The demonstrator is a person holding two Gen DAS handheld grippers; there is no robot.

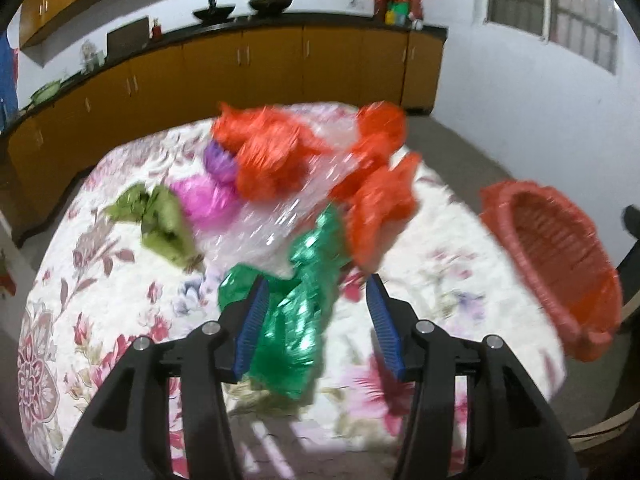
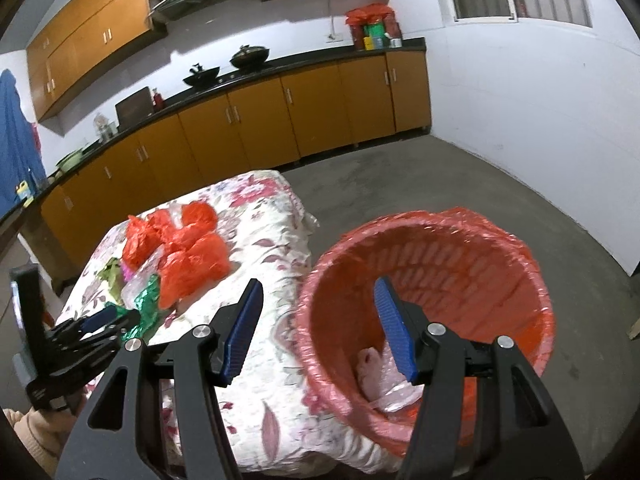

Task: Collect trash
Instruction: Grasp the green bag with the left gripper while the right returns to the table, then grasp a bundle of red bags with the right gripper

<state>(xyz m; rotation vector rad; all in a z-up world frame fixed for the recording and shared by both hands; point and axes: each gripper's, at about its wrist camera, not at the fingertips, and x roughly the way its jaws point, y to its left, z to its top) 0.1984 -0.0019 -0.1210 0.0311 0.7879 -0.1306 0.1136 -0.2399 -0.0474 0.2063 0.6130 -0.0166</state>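
We look along our right gripper (image 2: 318,322), its blue-padded jaws apart with nothing between them, over the rim of a red basket (image 2: 520,264) lined with a red plastic bag, pale crumpled trash (image 2: 376,376) at its bottom. To the left, on the floral-covered table (image 2: 276,216), lie orange bags (image 2: 188,256) and a green foil wrapper (image 2: 148,300), which our left gripper (image 2: 108,320) nears.

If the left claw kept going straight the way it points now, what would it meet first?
Most likely the green foil wrapper, lying on the floral cloth between the open left claw fingers; blur leaves depth uncertain.
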